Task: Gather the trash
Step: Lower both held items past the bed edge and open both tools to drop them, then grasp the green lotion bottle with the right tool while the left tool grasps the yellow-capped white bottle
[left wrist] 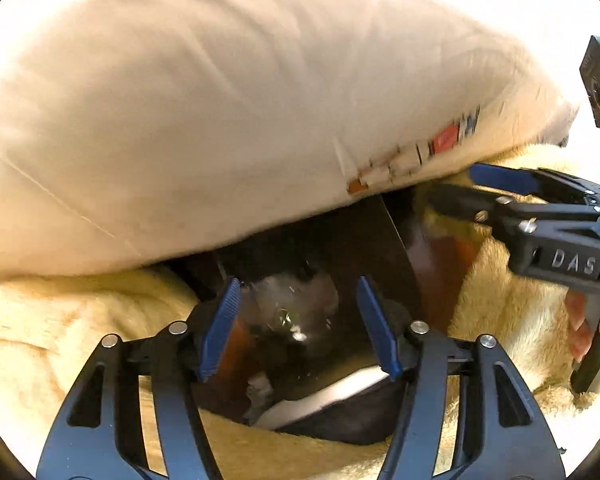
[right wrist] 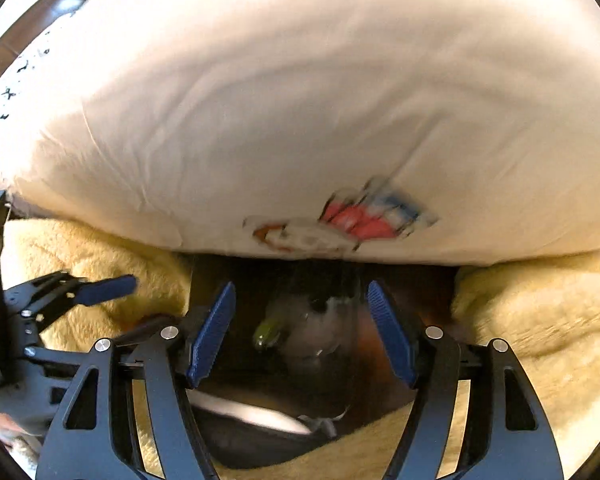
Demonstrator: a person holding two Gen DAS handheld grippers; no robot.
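Observation:
A clear crumpled plastic bottle (left wrist: 296,312) lies in a dark gap beneath a big white pillow (left wrist: 220,100). In the right wrist view the bottle (right wrist: 320,332) shows a green cap. My left gripper (left wrist: 300,328) is open, its blue pads on either side of the bottle, a little short of it. My right gripper (right wrist: 304,332) is open too, pointed at the same gap. From the left wrist view the right gripper (left wrist: 456,188) reaches in under the pillow's edge from the right. The left gripper (right wrist: 112,292) shows at the left of the right wrist view.
A fluffy yellow blanket (left wrist: 512,312) surrounds the gap on both sides and in front (right wrist: 540,320). A dark object with a white lining (left wrist: 332,400) lies just below the bottle. The pillow (right wrist: 300,100) carries a red and blue label (right wrist: 364,216). Brown wood (left wrist: 444,256) shows behind.

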